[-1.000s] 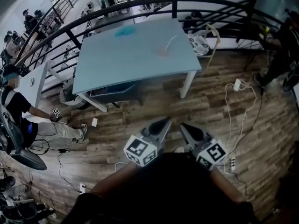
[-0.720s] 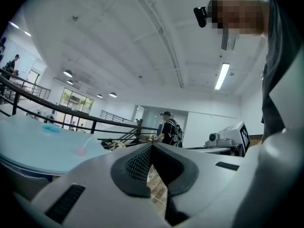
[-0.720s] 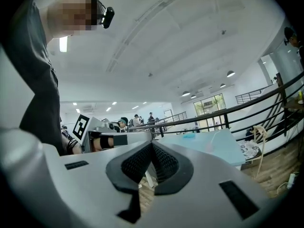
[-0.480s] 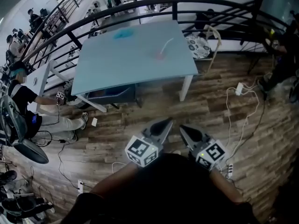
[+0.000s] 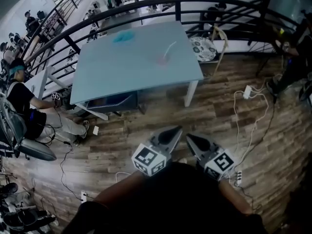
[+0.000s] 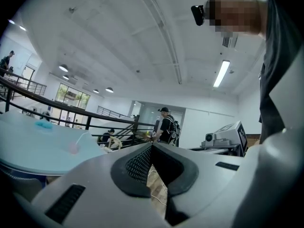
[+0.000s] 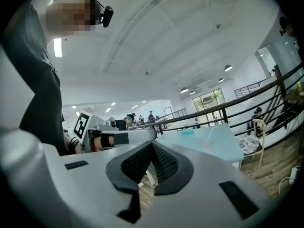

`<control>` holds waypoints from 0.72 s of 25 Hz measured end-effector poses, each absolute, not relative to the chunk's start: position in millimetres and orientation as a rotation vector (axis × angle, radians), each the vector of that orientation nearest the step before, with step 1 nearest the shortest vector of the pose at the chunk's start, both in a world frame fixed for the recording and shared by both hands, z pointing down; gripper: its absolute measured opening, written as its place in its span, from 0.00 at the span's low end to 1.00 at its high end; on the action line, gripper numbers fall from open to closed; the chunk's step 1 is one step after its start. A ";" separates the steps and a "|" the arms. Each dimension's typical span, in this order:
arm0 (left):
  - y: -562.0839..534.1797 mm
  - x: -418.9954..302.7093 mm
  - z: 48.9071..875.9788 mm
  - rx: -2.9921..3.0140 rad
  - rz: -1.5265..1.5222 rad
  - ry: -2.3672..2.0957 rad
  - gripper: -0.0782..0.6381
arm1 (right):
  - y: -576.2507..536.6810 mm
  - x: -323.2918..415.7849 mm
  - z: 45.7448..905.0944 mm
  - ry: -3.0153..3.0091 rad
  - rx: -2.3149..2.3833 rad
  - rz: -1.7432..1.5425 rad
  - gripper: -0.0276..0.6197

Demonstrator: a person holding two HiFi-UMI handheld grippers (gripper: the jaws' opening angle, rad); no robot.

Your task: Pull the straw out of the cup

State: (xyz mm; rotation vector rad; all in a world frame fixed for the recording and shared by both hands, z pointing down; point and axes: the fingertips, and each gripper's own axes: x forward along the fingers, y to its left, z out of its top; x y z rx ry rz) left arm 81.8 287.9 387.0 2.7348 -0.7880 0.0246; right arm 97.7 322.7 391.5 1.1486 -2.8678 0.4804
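A small pinkish cup with a pale straw leaning out of it stands on the light blue table, far ahead of me. It also shows as the cup in the left gripper view and the cup in the right gripper view. My left gripper and right gripper are held close to my body over the wooden floor, well short of the table. The left gripper and right gripper are both shut, with their pads meeting and nothing between them.
A blue object lies at the table's far side. A black railing curves behind the table. Cables and a power strip lie on the floor at the right. A seated person is at the left, another person at the right.
The table and cup have shifted slightly left in the head view. Both grippers keep the same place in front of me and stay shut.
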 end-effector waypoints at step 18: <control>188.0 -17.4 382.8 2.753 0.024 -0.729 0.12 | 226.4 -10.6 387.3 -2.822 1.195 0.433 0.05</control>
